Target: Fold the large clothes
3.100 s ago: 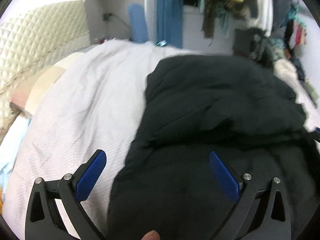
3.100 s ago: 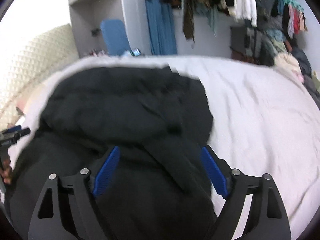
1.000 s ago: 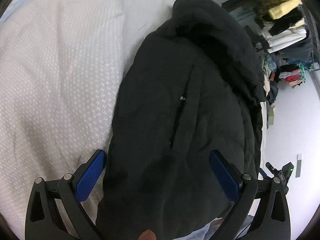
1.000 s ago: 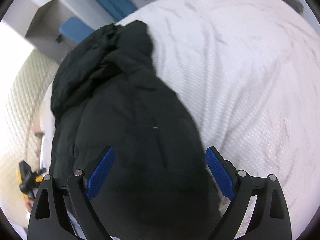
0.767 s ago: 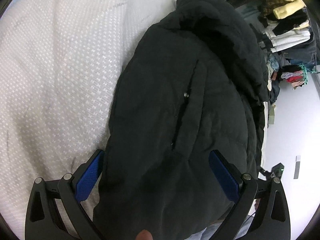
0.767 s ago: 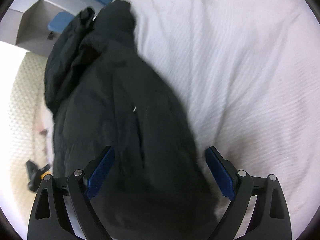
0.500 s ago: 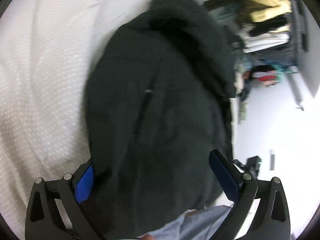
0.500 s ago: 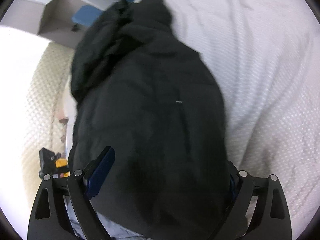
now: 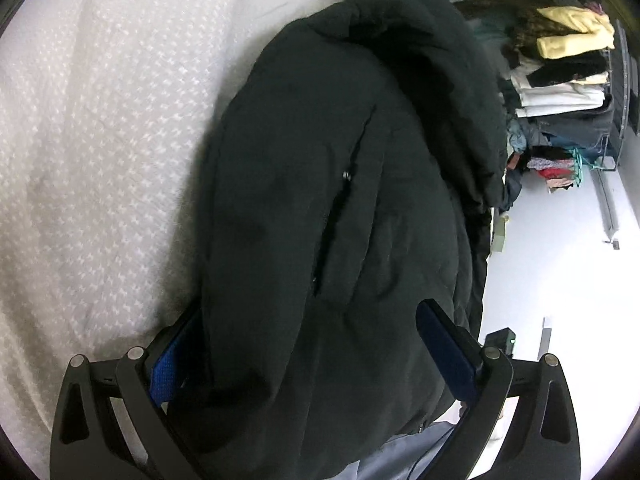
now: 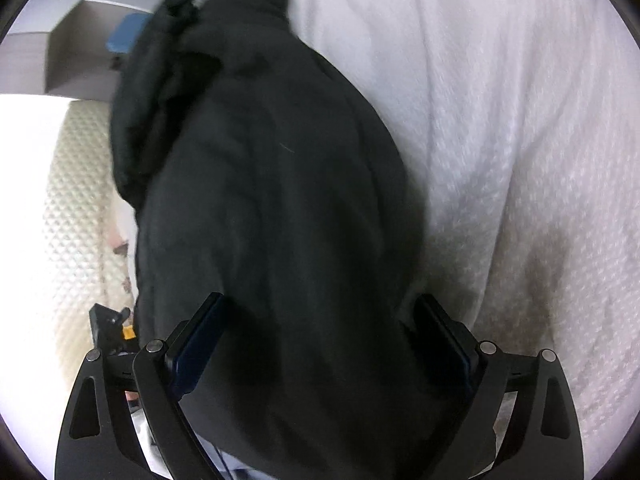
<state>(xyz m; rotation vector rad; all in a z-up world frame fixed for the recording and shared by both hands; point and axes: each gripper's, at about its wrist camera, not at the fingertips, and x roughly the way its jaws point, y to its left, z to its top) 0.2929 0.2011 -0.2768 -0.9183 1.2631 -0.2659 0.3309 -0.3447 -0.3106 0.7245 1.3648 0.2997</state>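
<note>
Black jacket (image 9: 328,216) lies lengthwise on white bed (image 9: 100,140); near hem bulges between wide-spread fingers of left hand-held gripper (image 9: 312,360) and right hand-held gripper (image 10: 320,344), neither pinching; risk: thick padding slips from shallow bite, fold collapses.

Both wrist views look closely down on jacket (image 9: 320,200)

Bedroom, white bedspread (image 9: 100,128), clothes rack (image 9: 560,64)
</note>
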